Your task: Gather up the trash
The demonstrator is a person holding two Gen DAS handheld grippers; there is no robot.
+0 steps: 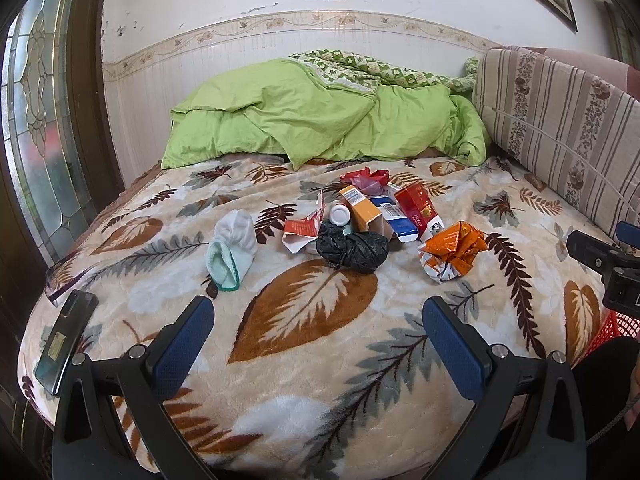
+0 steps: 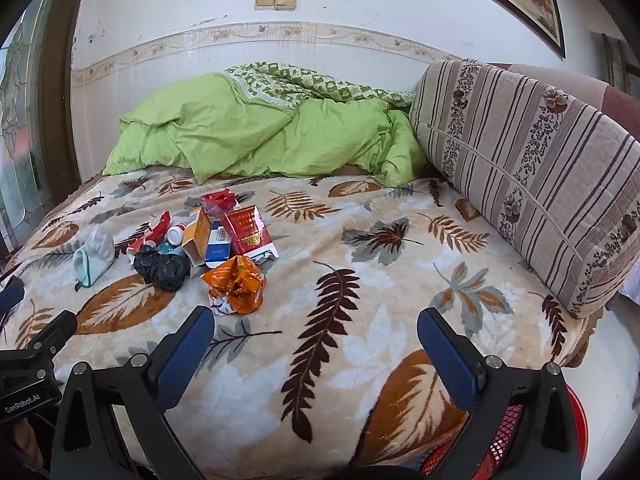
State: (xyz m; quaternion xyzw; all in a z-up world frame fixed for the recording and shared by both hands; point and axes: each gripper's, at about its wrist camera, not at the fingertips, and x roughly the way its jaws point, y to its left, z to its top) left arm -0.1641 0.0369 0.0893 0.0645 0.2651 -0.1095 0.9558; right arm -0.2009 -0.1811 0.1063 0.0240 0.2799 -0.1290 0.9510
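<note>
A pile of trash lies mid-bed: a crumpled orange wrapper (image 1: 454, 250) (image 2: 236, 284), a knotted black bag (image 1: 352, 250) (image 2: 162, 268), a red carton (image 1: 416, 208) (image 2: 248, 230), an orange box (image 1: 358, 206) (image 2: 198, 236), a white bottle (image 1: 339, 214) (image 2: 176, 234) and torn red-white packaging (image 1: 302, 230). My left gripper (image 1: 318, 336) is open and empty, above the blanket short of the pile. My right gripper (image 2: 316, 344) is open and empty, near the front edge, to the right of the pile. A red mesh basket (image 2: 508, 436) (image 1: 616, 326) stands below the bed's edge.
A white sock (image 1: 234, 246) (image 2: 94, 256) lies left of the pile. A phone (image 1: 66, 342) rests at the bed's left edge. A green quilt (image 1: 320, 120) is bunched at the back and a striped cushion (image 2: 528, 160) lines the right side.
</note>
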